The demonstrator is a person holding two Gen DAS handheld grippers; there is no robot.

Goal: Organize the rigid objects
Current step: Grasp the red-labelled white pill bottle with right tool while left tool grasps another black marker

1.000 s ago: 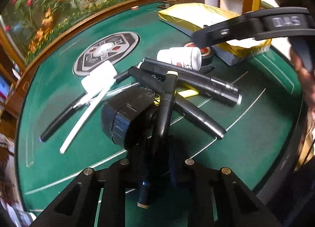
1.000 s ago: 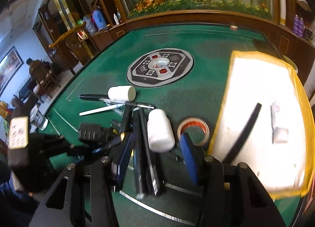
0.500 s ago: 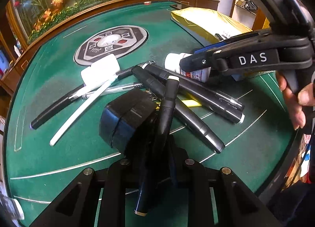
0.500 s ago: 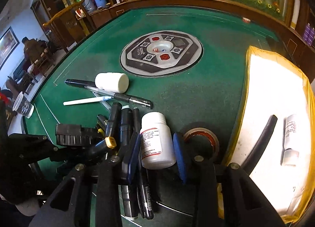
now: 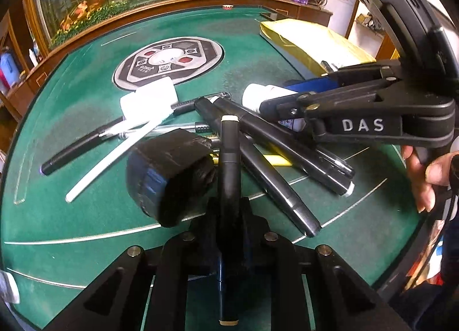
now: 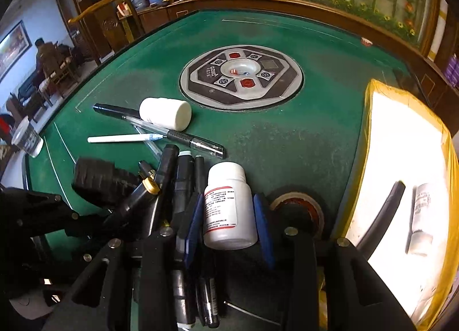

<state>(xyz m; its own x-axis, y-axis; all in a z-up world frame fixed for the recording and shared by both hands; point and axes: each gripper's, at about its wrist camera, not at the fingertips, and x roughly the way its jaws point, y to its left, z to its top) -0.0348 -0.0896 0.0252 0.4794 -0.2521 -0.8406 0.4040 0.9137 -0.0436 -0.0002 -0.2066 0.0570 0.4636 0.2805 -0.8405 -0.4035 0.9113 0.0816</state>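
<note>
The left gripper [image 5: 229, 216] is clenched on a black marker [image 5: 228, 164], which runs lengthwise between its fingers with the cream-capped tip pointing out over the pile. The right gripper [image 6: 229, 216] has its blue pads [image 6: 261, 222] on either side of a white pill bottle [image 6: 229, 207] with a red-bordered label; they sit close against it, but I cannot tell whether they are pressing it yet.

Judging by the layout, sorting is at an early stage. A yellow-edged box [image 6: 373, 107] on the right of the green worktop [image 6: 287, 141] already holds a black pen-like piece [image 6: 381, 213] and a small bottle [image 6: 420, 216]. Still loose on the felt are a second white bottle [image 6: 166, 113] lying on its side, a clear ballpoint pen [image 6: 189, 141], a thin white pen [image 6: 123, 138], several black markers [image 5: 275, 144], a black tape roll [image 5: 169, 176] and a tape ring [image 6: 298, 207] beside the box. Most of the work appears to remain.
</note>
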